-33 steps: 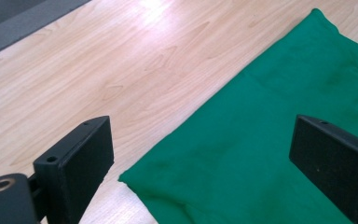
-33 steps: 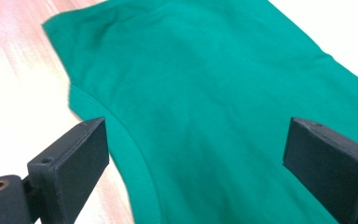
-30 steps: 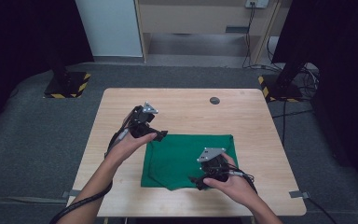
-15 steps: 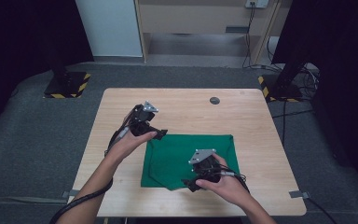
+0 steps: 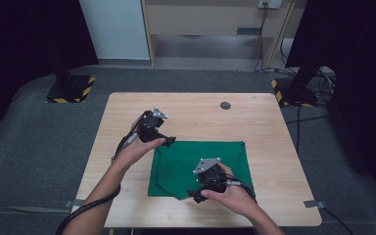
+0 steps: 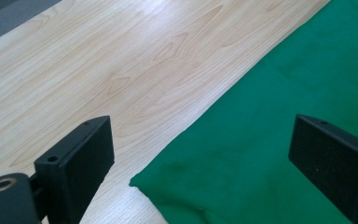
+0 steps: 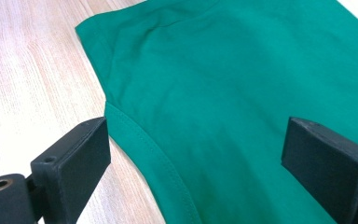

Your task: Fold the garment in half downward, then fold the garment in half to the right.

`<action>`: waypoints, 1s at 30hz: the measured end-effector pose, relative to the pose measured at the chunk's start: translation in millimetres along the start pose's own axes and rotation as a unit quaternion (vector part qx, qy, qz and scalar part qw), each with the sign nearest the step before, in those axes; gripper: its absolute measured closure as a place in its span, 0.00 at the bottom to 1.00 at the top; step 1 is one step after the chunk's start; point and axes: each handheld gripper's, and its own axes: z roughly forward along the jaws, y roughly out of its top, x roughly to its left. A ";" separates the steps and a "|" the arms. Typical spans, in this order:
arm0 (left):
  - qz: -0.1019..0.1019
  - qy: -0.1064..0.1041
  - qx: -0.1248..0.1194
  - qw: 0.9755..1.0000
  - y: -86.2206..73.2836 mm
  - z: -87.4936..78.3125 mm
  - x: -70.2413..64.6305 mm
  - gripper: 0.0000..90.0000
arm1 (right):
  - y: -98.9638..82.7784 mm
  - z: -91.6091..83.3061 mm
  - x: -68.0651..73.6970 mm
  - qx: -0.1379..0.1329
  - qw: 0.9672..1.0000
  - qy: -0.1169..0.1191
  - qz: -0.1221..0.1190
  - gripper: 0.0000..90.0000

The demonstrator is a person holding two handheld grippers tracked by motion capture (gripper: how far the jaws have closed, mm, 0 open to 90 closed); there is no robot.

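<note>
1. Green cloth (image 5: 200,166) lies flat on the table (image 5: 274,127), folded to a rough rectangle, sitting at about 5 o'clock from table centre. One flap with a stitched hem points toward the near edge.
2. Left tongs (image 5: 169,142) hover at the cloth's far-left corner, roughly 10 o'clock on the cloth. Position barely differs from a second ago. Jaws spread wide, nothing between them; the left gripper view has the corner (image 6: 137,183) right below the gap.
3. Right tongs (image 5: 194,195) have slid left along the near edge since a second ago, from around 5 o'clock on the cloth to about 6 o'clock, near the pointed flap. Jaws also wide apart, empty. The right gripper view shows the stitched hem (image 7: 144,140) running under the gap.
4. Read: the right hand is repositioning for a pinch on the near hem, the left is parked over its corner waiting. Looks like setup for the next fold, neither edge grabbed yet.
5. Next move needs both tongs down onto the fabric edge and closed. Risk: catching just the top layer.
6. Small dark disc (image 5: 225,105) at 12 o'clock on the table, well apart from the work.
</note>
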 end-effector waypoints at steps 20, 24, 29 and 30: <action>-0.017 0.005 0.014 1.000 -12.2 20.5 14.4 0.11 | 5.5 22.2 9.7 0.011 1.000 0.008 -0.005 0.13; -0.031 0.007 0.017 0.999 -16.1 27.6 19.1 0.11 | 5.6 26.4 12.5 0.014 1.000 0.012 -0.008 0.14; -0.050 0.015 0.020 0.998 -22.4 37.9 28.3 0.15 | 9.3 27.8 16.7 0.015 1.000 0.012 -0.017 0.14; -0.053 0.016 0.023 0.998 -24.6 40.2 29.5 0.16 | 10.3 27.7 17.6 0.013 1.000 0.014 -0.017 0.14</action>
